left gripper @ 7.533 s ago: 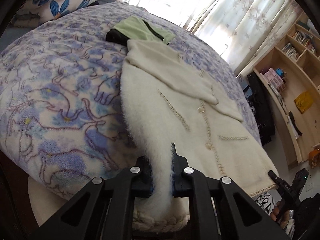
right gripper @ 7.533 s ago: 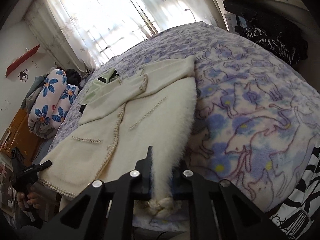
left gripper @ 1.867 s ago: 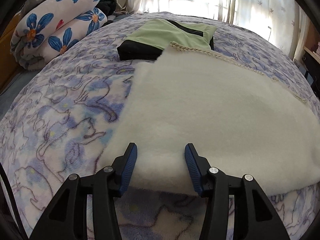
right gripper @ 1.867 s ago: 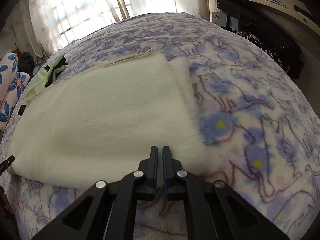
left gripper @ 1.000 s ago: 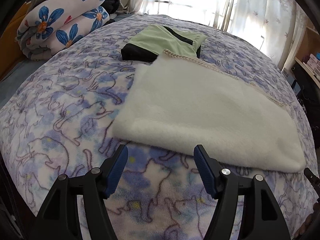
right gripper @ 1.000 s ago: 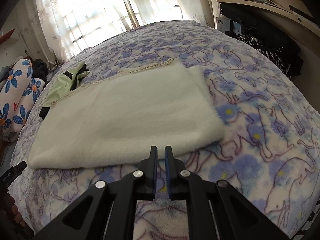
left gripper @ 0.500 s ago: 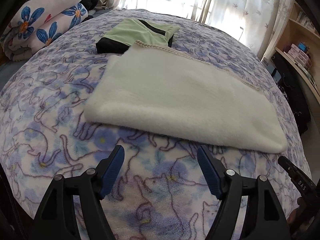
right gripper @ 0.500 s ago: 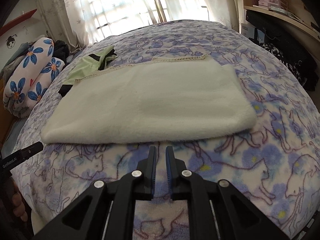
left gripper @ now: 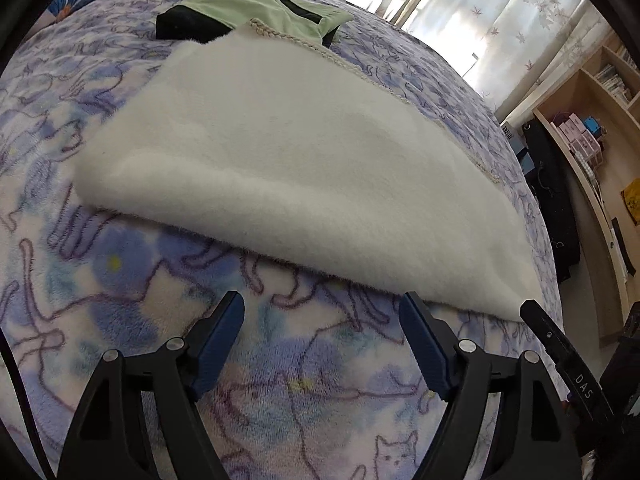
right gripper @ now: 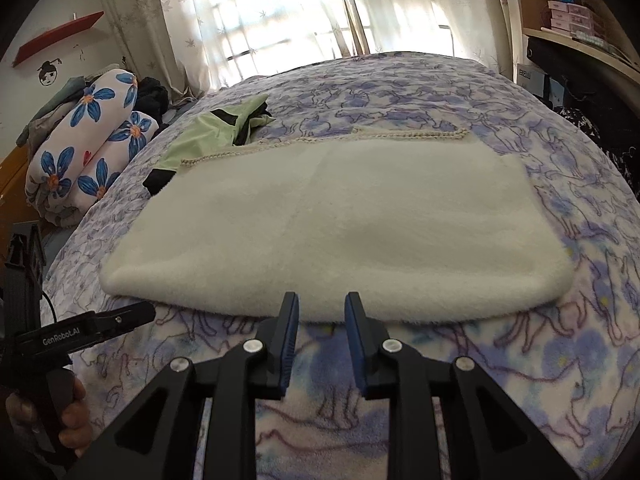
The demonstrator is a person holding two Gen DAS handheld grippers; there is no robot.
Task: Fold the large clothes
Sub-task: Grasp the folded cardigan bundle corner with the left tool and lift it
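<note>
A bed covered by a fleece blanket printed with blue and purple cats fills both views. On it lies a large cream fuzzy garment, folded into 1 wide band running across the bed, its thick folded edge facing the cameras and a braided trim along its far edge. Beyond its far left corner sits a smaller folded green and black garment. A rolled quilt with blue flowers rests at the left of the bed.

The left gripper hovers low over the blanket just short of the folded edge, jaws wide apart and holding nothing. The right gripper hovers at the same edge, nearer the middle; its jaws have just been opening to a narrow gap, with nothing between them.

The step in hand appears to be lining up for another fold. The next move likely calls for each gripper to pinch the near edge, then carry it over.
</note>
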